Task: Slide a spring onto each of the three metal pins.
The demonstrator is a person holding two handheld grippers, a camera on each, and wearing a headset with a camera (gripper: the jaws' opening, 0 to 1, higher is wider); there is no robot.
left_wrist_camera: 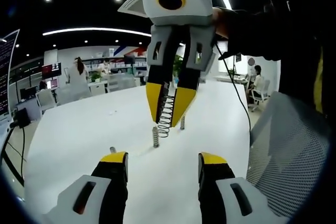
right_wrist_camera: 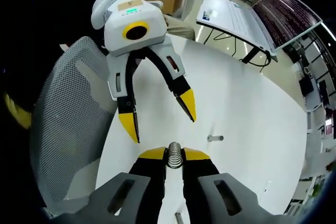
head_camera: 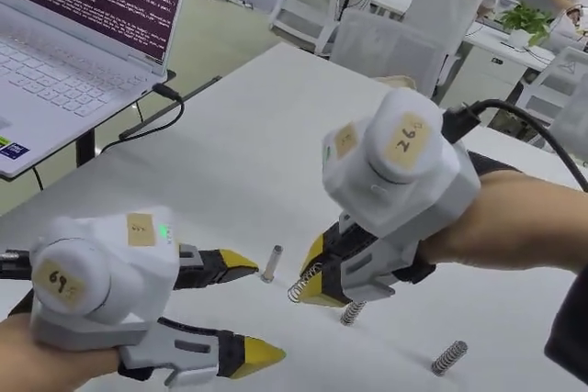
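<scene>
Asking: left to right, what lies where?

Answering: left gripper, fingers wide apart, empty; bare metal pin upright on the worktop; right gripper, fingers closed on a thin silver coil spring: light, squashy, probably slippery, so pinch mid-coil gently; second spring, possibly on a pin; third spring lies loose.

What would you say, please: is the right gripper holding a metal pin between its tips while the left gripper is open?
Not a pin: the right gripper is holding a spring between its tips, as the right gripper view shows. The left gripper is indeed open.
</scene>
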